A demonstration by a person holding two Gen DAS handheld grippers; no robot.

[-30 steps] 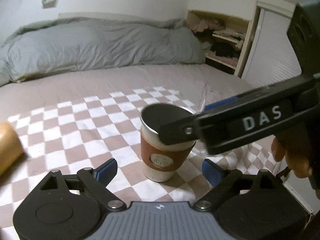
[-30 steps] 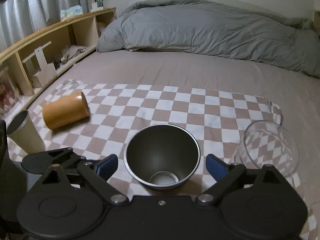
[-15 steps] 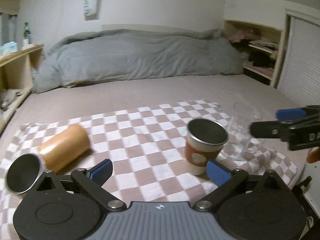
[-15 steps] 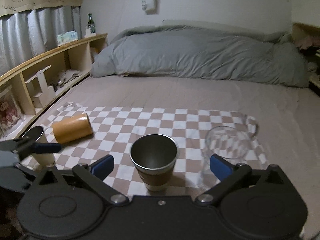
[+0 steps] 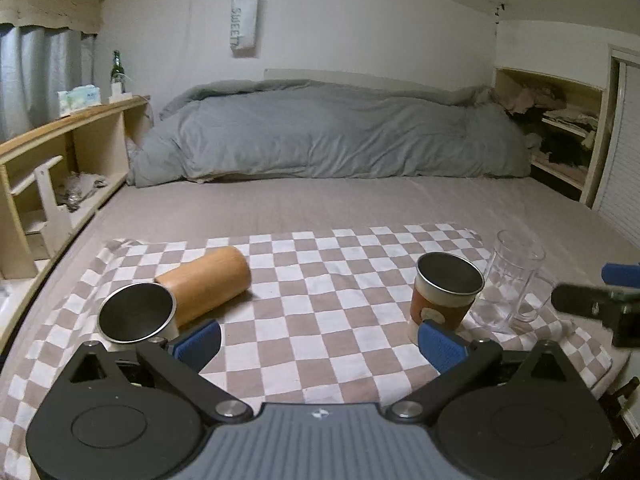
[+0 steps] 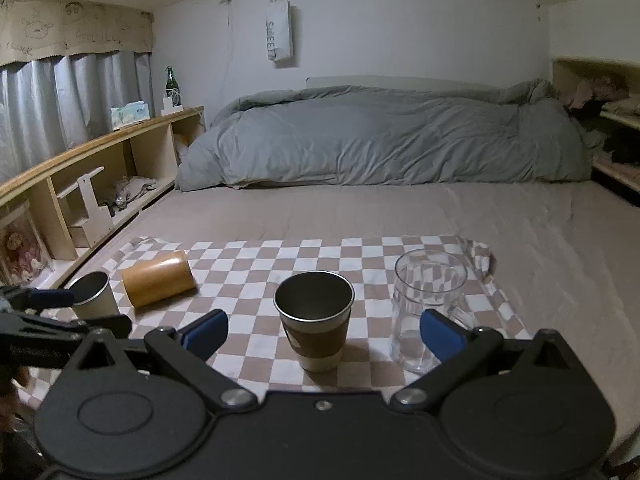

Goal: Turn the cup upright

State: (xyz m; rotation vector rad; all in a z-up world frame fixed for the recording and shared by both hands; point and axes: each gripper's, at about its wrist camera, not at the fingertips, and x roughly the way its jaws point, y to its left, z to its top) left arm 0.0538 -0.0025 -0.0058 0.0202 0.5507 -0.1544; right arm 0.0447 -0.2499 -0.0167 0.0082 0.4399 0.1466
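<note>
A steel cup with a brown sleeve (image 5: 444, 298) (image 6: 316, 320) stands upright on the checkered cloth (image 5: 320, 304) (image 6: 256, 264). An orange cup (image 5: 204, 284) (image 6: 158, 282) lies on its side at the left. A second steel cup (image 5: 138, 314) (image 6: 93, 294) stands upright beside it. A clear glass mug (image 5: 512, 280) (image 6: 428, 304) stands upright at the right. My left gripper (image 5: 319, 346) is open and empty, back from the cloth's middle. My right gripper (image 6: 323, 330) is open and empty, with the sleeved cup between and beyond its fingers.
The cloth lies on a bed with a grey duvet (image 5: 328, 132) at the back. Wooden shelving (image 5: 60, 160) runs along the left side, more shelves (image 5: 560, 136) at the right. The bed's near edge is just below both grippers.
Both grippers have pulled back and away from the sleeved cup, which stays upright on the cloth. The right gripper no longer reaches over it. More of the bed is in view.
</note>
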